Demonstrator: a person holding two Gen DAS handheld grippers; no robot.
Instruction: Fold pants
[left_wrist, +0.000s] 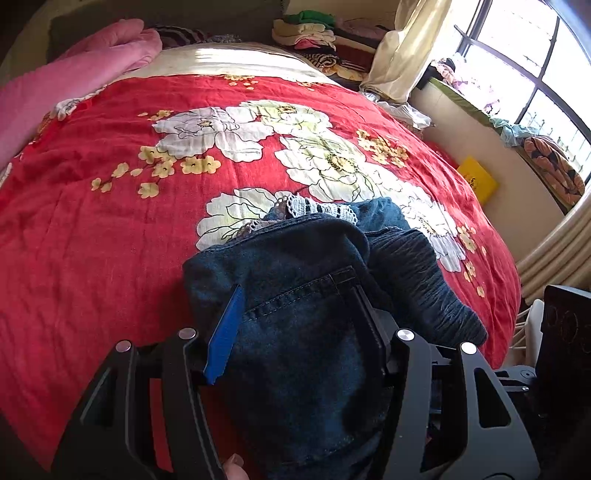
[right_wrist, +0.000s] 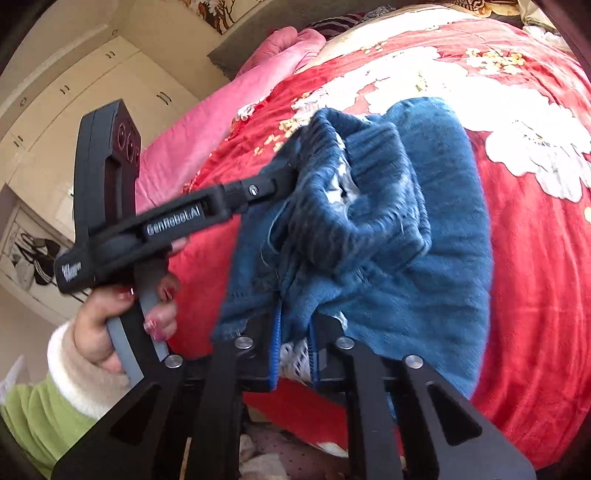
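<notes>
Dark blue denim pants (left_wrist: 303, 295) with white lace trim lie bunched on the red flowered bedspread (left_wrist: 110, 221). My left gripper (left_wrist: 295, 295) has its jaws wide apart around the denim, with the fabric bulging between the fingers. In the right wrist view the left gripper (right_wrist: 291, 173) reaches into the ribbed waistband from the left. My right gripper (right_wrist: 295, 325) is shut on the pants (right_wrist: 424, 240) at their near edge, with denim and white lace pinched between the blue pads (right_wrist: 276, 347).
A pink blanket (left_wrist: 55, 81) lies at the bed's far left. Folded clothes (left_wrist: 314, 33) are stacked at the head of the bed. A curtain (left_wrist: 406, 48), window sill and radiator (left_wrist: 554, 251) are on the right. A wardrobe (right_wrist: 74, 92) stands beyond the bed.
</notes>
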